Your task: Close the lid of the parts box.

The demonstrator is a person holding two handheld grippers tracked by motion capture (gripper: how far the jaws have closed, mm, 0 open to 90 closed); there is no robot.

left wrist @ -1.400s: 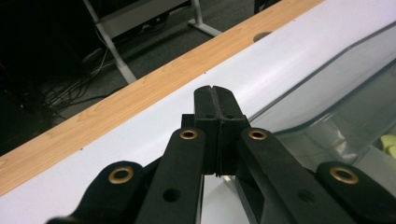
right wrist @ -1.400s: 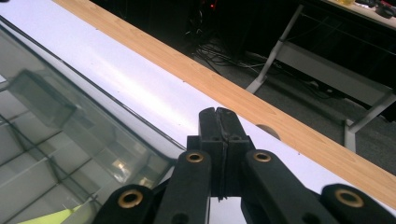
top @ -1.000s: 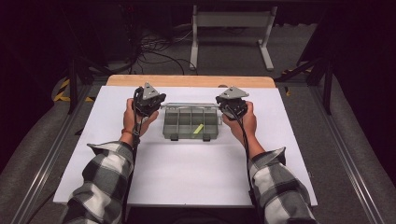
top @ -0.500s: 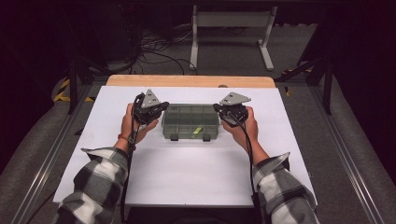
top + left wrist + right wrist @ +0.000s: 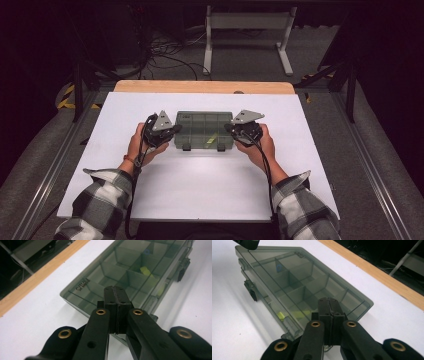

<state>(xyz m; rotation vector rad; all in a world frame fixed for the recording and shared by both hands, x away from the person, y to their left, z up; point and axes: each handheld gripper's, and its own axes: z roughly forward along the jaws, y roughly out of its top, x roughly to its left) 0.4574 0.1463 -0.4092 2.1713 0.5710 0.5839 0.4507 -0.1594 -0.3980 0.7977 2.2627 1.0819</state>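
Box: a smoke-grey, see-through compartment box [image 5: 204, 130] lies flat on the white table [image 5: 200, 195], lid closed, a little beyond the table's middle and near its far wooden edge [image 5: 202, 87].
Latches: two dark latches [image 5: 186, 147] sit on the box's near long side, facing the person.
Contents: dividers split the inside into cells; a small yellow piece [image 5: 145, 271] lies in one cell toward the latch side, seen through the lid.
Box and grippers: the box lies between the two grippers, one at each short end.
Left gripper: the left gripper [image 5: 116, 293] is at the box's left end, jaws clenched together with nothing between them; in the left gripper view the tips lie over the end corner of the lid; whether they touch it I cannot tell.
Right gripper: the right gripper [image 5: 328, 304] is at the box's right end, jaws likewise pressed shut and empty, tips over that end of the lid; contact cannot be told.
Hands: the left hand [image 5: 140, 145] and right hand [image 5: 260, 145] hold the grippers low over the table, plaid sleeves [image 5: 300, 210] behind them.
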